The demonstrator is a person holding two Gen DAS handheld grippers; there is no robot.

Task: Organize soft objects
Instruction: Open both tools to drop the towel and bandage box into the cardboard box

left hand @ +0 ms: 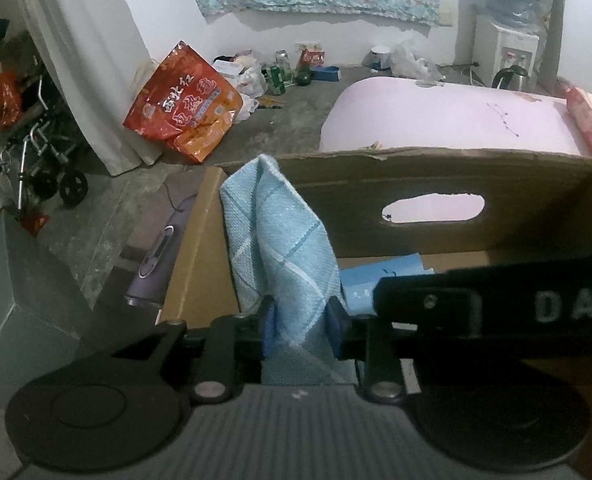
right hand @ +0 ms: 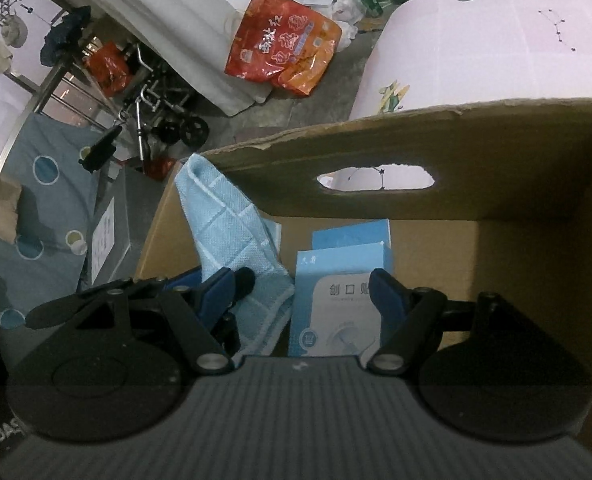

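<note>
My left gripper (left hand: 302,328) is shut on a light blue checked towel (left hand: 275,240). It holds the towel upright inside the left end of a brown cardboard box (left hand: 436,176); the towel's top sticks up above the rim. The right wrist view shows the same towel (right hand: 227,232) and the left gripper's blue fingers (right hand: 215,292) clamped on it. My right gripper (right hand: 308,288) is open and empty inside the box (right hand: 456,136), above light blue paper packets (right hand: 344,280) on the box floor. The right gripper's black body (left hand: 496,304) crosses the left wrist view.
A pink mattress (left hand: 456,120) lies beyond the box. A red-orange plastic bag (left hand: 183,104) and small clutter sit on the concrete floor by a white curtain (left hand: 87,60). A folded wheelchair (left hand: 47,160) stands at left. A grey box (right hand: 107,236) and a purple device (left hand: 155,264) are beside the carton.
</note>
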